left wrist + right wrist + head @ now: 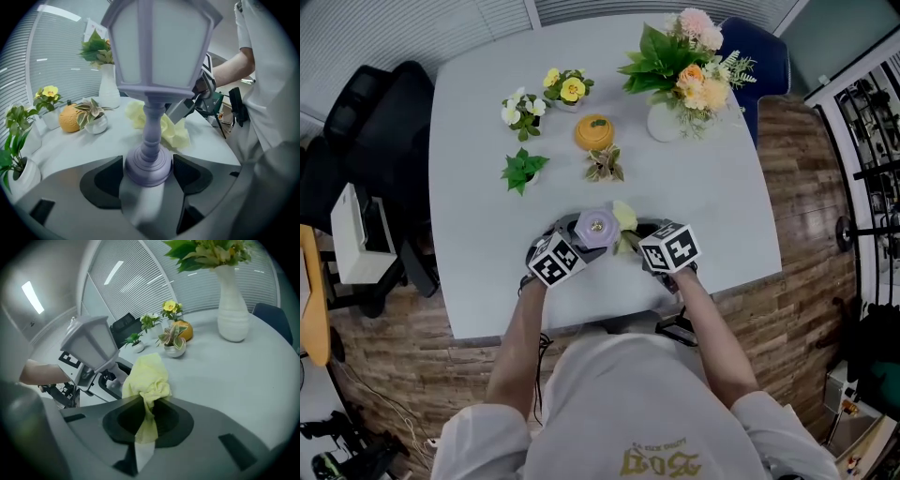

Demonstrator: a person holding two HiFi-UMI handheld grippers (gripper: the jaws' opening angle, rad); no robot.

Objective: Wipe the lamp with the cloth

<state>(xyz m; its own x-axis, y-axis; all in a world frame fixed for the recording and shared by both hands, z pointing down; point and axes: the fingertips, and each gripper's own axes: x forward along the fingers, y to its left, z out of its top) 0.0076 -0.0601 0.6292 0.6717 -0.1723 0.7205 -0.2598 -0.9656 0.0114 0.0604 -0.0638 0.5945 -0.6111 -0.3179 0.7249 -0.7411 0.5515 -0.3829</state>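
We see a pale lilac lantern-style lamp [151, 70], frosted panels, turned stem, round base, upright by the table's [478, 272] near edge, our left tool [147, 172] clamped on its base, our right tool [147, 420] pinching a crumpled yellow cloth [146, 376] just beside it.

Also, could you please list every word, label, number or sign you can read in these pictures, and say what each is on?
No text can be read for certain.
Yellow print on the person's white shirt: upside down, blurred, cut by the frame edge; unreadable.
The two marker cubes: black-and-white square patterns only, no letters or digits.
Lamp and cloth: no labels visible.
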